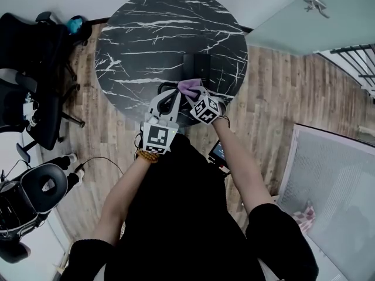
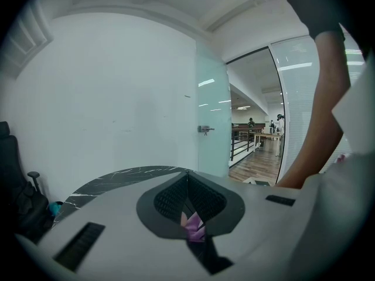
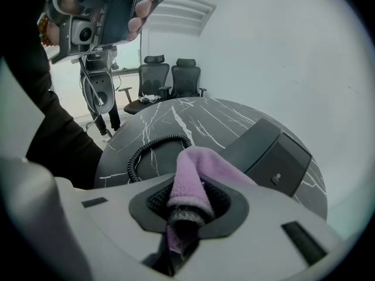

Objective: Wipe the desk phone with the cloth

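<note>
Nearest were the person's bare forearms, reaching out over the near rim of the table (image 1: pixel 146 34). The left gripper (image 2: pixel 187 177) had its jaws closed tip to tip, with a small scrap of the cloth (image 3: pixel 196 168) showing low between its pads, apparently nipped there. Just beyond it, the right gripper (image 3: pixel 187 198) was clamped on the bunched cloth, whose fold bulged out past its tips. Both hung above the table edge with the cloth off the surface. Past them lay the coiled cord (image 3: pixel 149 148), then the phone (image 3: pixel 275 151) further in on the table, untouched.

Wiping seemed not yet begun. To do it well, the left would probably need to let its scrap go so the right could travel freely. The right should come down with the soft fold leading, so no jaw scraped the casing. Light strokes would suit, since the phone could slide; the freed left might steady it, clear of the cord.
</note>
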Available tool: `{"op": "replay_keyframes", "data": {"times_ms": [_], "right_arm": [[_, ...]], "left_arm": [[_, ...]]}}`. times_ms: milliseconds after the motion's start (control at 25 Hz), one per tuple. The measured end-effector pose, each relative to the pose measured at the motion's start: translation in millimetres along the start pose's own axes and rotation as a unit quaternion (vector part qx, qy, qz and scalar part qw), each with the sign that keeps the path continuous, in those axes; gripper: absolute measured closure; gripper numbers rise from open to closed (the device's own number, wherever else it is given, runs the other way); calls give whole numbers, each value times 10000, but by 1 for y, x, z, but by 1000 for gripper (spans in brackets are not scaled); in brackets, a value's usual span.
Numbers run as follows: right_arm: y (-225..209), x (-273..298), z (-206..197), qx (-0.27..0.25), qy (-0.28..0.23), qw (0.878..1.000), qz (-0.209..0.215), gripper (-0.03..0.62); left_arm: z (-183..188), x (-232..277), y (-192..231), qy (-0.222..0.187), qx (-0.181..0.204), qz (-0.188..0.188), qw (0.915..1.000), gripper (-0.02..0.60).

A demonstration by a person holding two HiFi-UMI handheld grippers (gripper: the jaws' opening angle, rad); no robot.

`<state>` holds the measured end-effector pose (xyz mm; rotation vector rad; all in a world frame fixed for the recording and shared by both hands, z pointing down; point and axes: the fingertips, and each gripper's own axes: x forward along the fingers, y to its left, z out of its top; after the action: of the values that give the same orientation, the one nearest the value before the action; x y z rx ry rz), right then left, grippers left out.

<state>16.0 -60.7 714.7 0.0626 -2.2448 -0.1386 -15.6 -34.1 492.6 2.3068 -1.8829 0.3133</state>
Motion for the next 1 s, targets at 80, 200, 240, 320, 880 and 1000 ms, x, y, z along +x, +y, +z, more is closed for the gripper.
{"op": "replay_keyframes", "data": {"times_ms": [80, 200, 240, 320, 880, 1000], "right_arm": [[2, 0, -1, 24, 15, 10000, 28, 513], [5, 0, -4, 101, 23, 9999, 87, 513], [5, 0, -4, 125, 21, 9999, 114, 513], [7, 0, -5, 135, 33, 9997, 184, 513], [17, -29, 2, 1162, -410, 9866, 1068, 511], [0, -56, 18, 1538, -991, 9795, 843, 511]], "left_arm": [[-1, -1, 0, 14, 9, 5, 10000, 568], [-2, -2, -1, 23, 14, 11, 10000, 568], [-2, -2, -1, 19, 15, 14, 10000, 568], [-1, -3, -2, 9, 21, 21, 10000, 568], [4, -9, -18, -36, 151, -174, 9997, 568], [6, -9, -17, -59, 170, -192, 9997, 568]]}}
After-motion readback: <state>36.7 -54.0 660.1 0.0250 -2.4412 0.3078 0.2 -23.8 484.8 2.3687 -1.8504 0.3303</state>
